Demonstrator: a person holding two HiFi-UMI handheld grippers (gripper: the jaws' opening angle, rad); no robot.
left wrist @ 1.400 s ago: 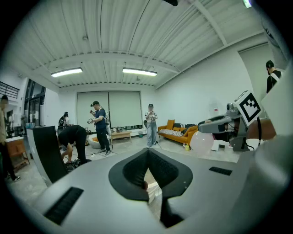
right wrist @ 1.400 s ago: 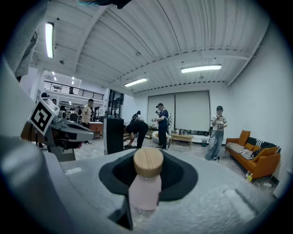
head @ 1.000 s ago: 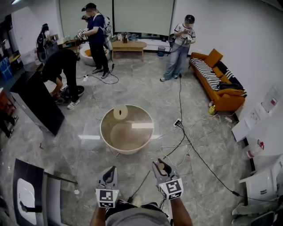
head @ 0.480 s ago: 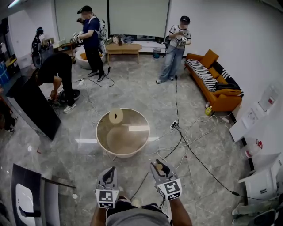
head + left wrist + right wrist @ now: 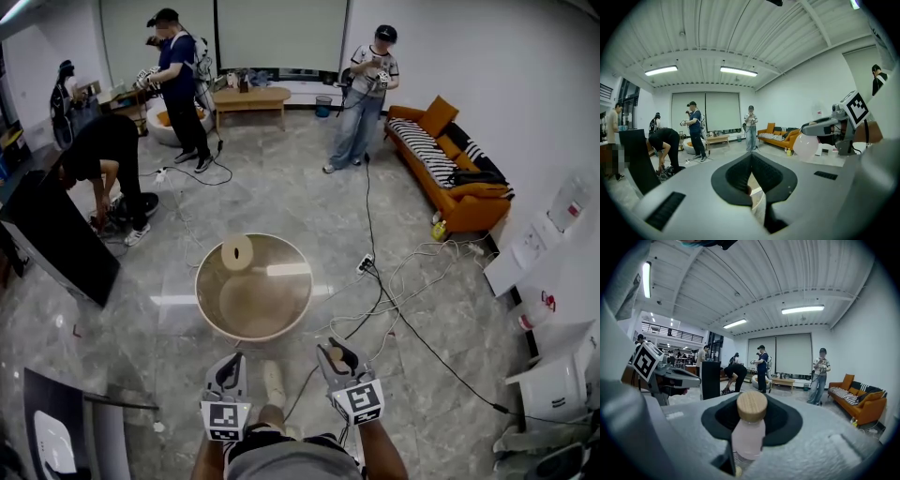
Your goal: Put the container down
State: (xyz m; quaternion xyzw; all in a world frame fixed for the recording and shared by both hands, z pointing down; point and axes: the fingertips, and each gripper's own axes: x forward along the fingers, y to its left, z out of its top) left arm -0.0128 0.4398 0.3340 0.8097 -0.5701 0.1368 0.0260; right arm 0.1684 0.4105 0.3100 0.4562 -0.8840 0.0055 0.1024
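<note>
- bottle (image 5: 749,430): pale pink body, round tan cap (image 5: 751,406); no print legible on the side shown.
- Position: upright between the jaws of the right gripper (image 5: 335,353), held in the air over the grey floor (image 5: 441,319), low in the head view and close to the person's body; well short of the table (image 5: 208,305).
- right gripper: jaws part-way apart, closed on the bottle's body from both sides; cap standing clear above the black pads (image 5: 783,420).
- left gripper (image 5: 231,364): just beside the right one; jaw tips together, nothing held.
- markers (image 5: 361,400): black-and-white square patterns on both gripper cubes; pattern only, no letters.
- table: round, beige, straight ahead of both grippers; small pale disc (image 5: 236,252) on its far edge.
- white boxes (image 5: 568,210): at the right wall; red marks on them, too small to read.
- cables (image 5: 403,281): loose on the floor, right of the table.
- sofa (image 5: 450,173): orange, by the right wall.
- Several people standing or bending at the far end.
</note>
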